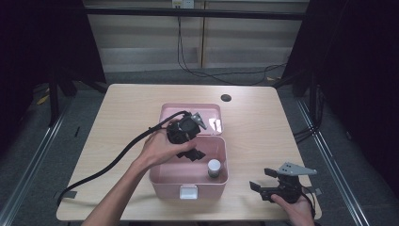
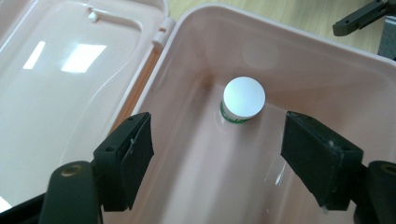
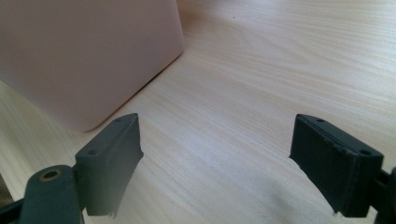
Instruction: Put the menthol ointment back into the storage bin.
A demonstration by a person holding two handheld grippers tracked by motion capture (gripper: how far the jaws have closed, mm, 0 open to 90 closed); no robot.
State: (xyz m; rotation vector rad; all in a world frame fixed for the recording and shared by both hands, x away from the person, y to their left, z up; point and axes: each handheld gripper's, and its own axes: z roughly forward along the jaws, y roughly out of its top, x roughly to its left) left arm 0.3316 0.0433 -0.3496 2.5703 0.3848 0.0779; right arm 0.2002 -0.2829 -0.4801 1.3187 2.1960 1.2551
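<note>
High view: hovering over the open pink box (image 1: 162, 178) at mid worktop (image 1: 122, 108), left gripper (image 1: 192, 154) with jaws released and empty; standing upright in the box's near right corner, small white-capped bottle (image 1: 214, 168); lying flat behind the box, hinged lid (image 1: 169, 113); resting on the worktop right of the box, right gripper (image 1: 261, 181), well apart from it. Left gripper view: looking down into the box (image 2: 299, 56), jaws spread wide, bottle (image 2: 243, 99) sitting ahead of them and roughly between their lines, touching neither; green band showing under the cap; lid (image 2: 56, 93) lying to the left. Right gripper view: jaws released, grasping nothing, bare worktop (image 3: 243, 93) between them, box wall (image 3: 88, 56) near the left jaw. Judged step: reaching for the bottle. Recommended handling: lowering straight until the pads are bracketing the body below the cap, centring before closing, keeping clear of the near wall, closing gently against tipping, lifting vertically.
</note>
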